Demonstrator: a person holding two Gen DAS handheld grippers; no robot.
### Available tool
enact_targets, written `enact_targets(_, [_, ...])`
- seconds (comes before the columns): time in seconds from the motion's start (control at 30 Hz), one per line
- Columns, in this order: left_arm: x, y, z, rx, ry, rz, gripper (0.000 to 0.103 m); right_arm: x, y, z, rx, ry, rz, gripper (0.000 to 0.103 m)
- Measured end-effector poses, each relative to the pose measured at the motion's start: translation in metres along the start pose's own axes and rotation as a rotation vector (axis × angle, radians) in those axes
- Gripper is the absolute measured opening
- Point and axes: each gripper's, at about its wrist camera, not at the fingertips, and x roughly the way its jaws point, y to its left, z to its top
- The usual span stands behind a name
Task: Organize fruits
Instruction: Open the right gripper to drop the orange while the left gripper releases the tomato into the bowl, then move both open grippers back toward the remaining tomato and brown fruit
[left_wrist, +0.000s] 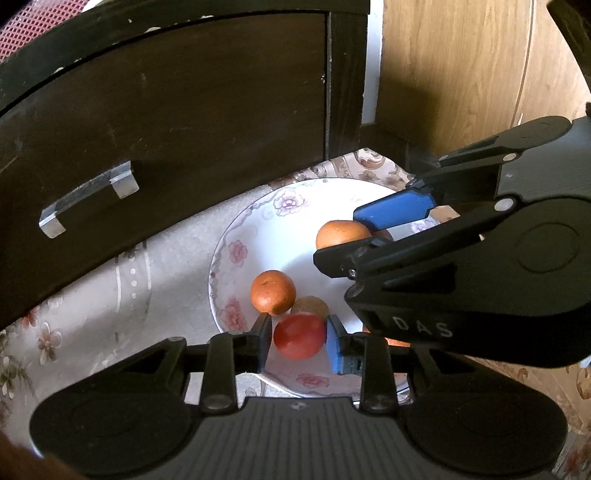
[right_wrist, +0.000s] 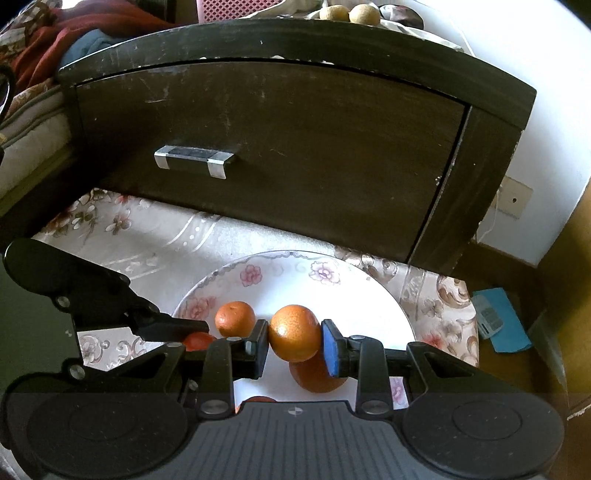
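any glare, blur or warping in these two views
Left wrist view: fisheye bows the dark wooden drawer front; the white floral plate looks washed out; the red round fruit is soft. Right wrist view: the drawer bows too; sunlight glares off the orange citrus fruit; dark corners.

A plate (right_wrist: 376, 291) sits on a patterned cloth (right_wrist: 155, 240), with a cabinet (right_wrist: 295, 147) just behind it on the far side. Fruit lies in the plate: one orange (right_wrist: 235, 318) toward the left, another orange (right_wrist: 294, 332) to its right between the right gripper (right_wrist: 295, 345) fingers, above a third fruit (right_wrist: 314, 376).
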Motion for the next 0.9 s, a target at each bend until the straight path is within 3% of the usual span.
enact_targets(0.27, [0.000,0.002,-0.001,-0.009,0.003,0.000,0.045,-0.002,0.001,0.001,0.005,-0.003,0.007,0.030])
enact_targets(0.9, [-0.031,0.004,-0.014,-0.019,-0.019,0.005,0.046,-0.023,-0.003,0.000,0.038,-0.025,-0.022,0.030])
